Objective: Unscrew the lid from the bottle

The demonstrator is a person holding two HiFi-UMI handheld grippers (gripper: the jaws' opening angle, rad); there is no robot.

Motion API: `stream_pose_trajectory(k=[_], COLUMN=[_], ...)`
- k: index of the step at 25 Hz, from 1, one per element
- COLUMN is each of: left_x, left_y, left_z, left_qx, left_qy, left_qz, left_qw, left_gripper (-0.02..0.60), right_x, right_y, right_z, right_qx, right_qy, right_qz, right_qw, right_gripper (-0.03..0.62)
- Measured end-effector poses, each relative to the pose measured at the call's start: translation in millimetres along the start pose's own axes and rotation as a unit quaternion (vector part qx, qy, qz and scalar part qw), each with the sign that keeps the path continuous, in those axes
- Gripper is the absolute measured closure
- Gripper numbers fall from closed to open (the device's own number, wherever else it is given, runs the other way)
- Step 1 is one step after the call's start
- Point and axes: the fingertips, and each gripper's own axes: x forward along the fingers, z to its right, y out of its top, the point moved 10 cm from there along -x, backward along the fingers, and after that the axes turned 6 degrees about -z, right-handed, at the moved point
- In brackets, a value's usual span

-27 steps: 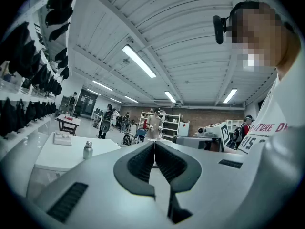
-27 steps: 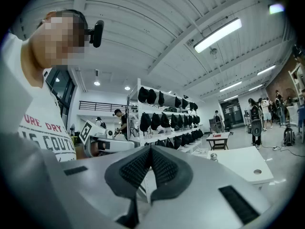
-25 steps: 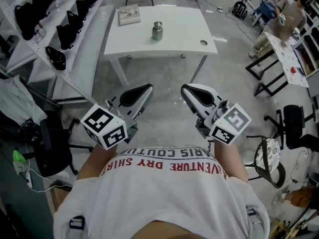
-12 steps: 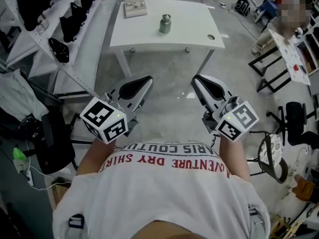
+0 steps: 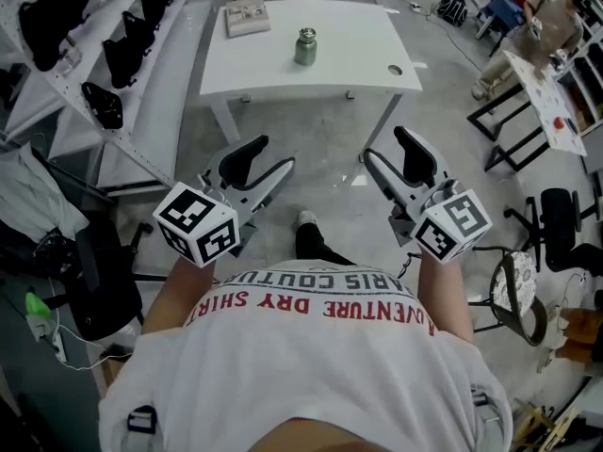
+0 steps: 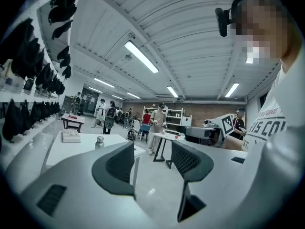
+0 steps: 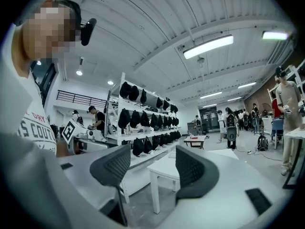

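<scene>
The bottle (image 5: 305,47), a small metal one, stands upright on the white table (image 5: 353,64), well ahead of both sets of fingertips and roughly between the lines the two grippers point along. Its long axis is vertical, with the lid (image 5: 306,34) on top facing the ceiling. The lid looks fully seated, so I judge that none of the task is done. What remains is to close the gap to the table, steady the body, take the lid from above or from the side, and twist it off. A flat box (image 5: 247,15) lies on the same table, off to the left of the bottle and further from the fingers. The left gripper (image 5: 262,161) is held low over bare floor, and its jaws have just been opening; they stand moderately apart with nothing between them. The right gripper (image 5: 389,149) is held beside it. Its jaws have also just been opening and gape wider, likewise empty.
</scene>
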Motion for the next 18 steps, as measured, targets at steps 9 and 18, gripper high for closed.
stream_pose_trajectory(k=[9,18], left_x=[71.9,168.9], left_y=[8.9,28.7], left_z=[-64.2,-148.9], left_qx=[-0.001,-0.011], left_qy=[0.011,0.015], left_qz=[-0.028,-0.065], left_qw=[0.9995,0.9977], left_gripper=[0.272,0.247], right_x=[61.1,154.3], right_y=[-9.5,-9.4], right_z=[82.5,182.7], right_qx=[0.025,0.056], right_qy=[-0.004,0.015], right_qz=[-0.003,-0.023], right_qw=[1.0,0.998], right_gripper=[0.289,0.284])
